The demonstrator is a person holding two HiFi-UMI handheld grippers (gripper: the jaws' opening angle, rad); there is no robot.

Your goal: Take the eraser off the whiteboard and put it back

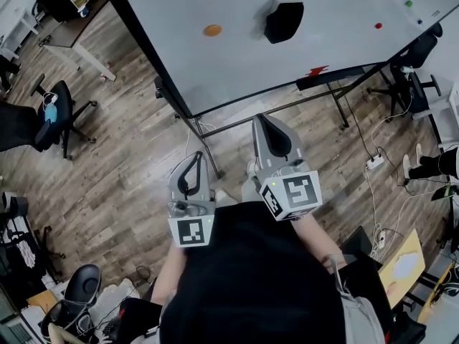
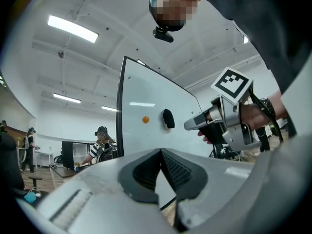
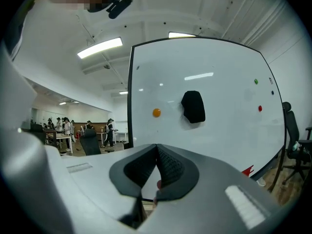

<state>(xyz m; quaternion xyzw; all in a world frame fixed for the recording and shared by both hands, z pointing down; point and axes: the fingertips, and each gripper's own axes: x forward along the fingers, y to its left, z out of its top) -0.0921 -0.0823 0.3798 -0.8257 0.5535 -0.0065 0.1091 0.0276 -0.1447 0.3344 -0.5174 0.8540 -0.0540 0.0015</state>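
The black eraser (image 1: 283, 20) clings to the whiteboard (image 1: 215, 70), upper middle of its face, and also shows in the right gripper view as the eraser (image 3: 193, 106) and the left gripper view as the eraser (image 2: 167, 118). My right gripper (image 1: 262, 118) is held low in front of the board, well short of the eraser, shut with nothing between its pads (image 3: 168, 167). My left gripper (image 1: 195, 156) sits beside it, further back, also shut and empty. The right gripper (image 2: 187, 126) crosses the left gripper view at the right.
An orange magnet (image 1: 212, 30) sits left of the eraser; a red magnet (image 1: 378, 26) and a green one (image 1: 409, 3) sit to the right. The board's stand legs (image 1: 204, 145) and a floor power strip (image 1: 375, 163) lie ahead. Office chairs (image 1: 54, 117) stand left.
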